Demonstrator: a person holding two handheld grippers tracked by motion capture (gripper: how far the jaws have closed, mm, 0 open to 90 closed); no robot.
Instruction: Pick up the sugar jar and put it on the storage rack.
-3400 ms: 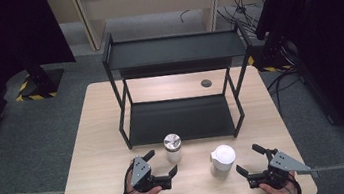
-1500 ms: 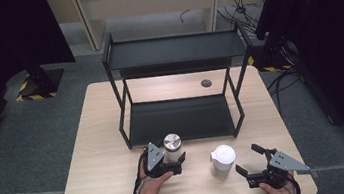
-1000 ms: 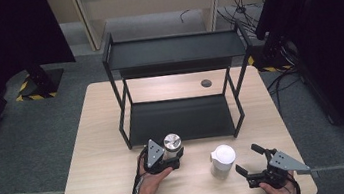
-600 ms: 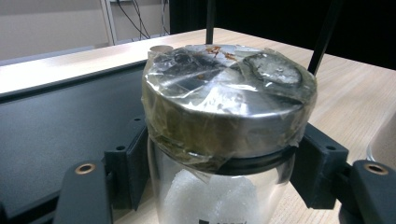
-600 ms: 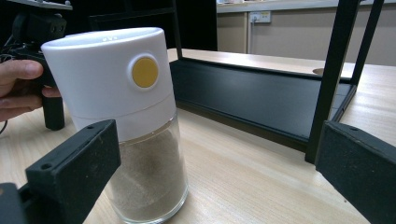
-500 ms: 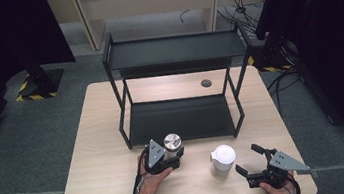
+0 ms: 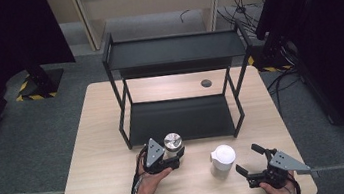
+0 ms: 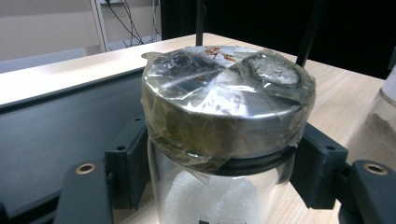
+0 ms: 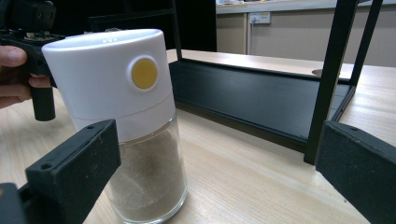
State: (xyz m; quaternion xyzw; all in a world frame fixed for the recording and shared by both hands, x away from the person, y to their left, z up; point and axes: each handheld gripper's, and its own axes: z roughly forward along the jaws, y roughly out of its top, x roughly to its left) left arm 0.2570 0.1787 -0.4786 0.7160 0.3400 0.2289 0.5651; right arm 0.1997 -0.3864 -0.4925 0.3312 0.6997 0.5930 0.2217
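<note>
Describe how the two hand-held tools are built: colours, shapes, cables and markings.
The left tool and the right tool look alike: a matte black body with two blocky black jaws, and a grey three-cornered plate on top. In the gripper views, round metal-ringed holes sit in the jaw arms. A dark cable trails from the left tool along the forearm. No printed markings are legible. No sleeves show at the wrists.

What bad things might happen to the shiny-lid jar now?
The left gripper has just closed its fingers on the glass jar just under the lid, high up, so the jar might swing or slip when lifted. The shelf rack stands close behind, so the jar could bump it. The white-capped shaker nearby could get knocked.
</note>
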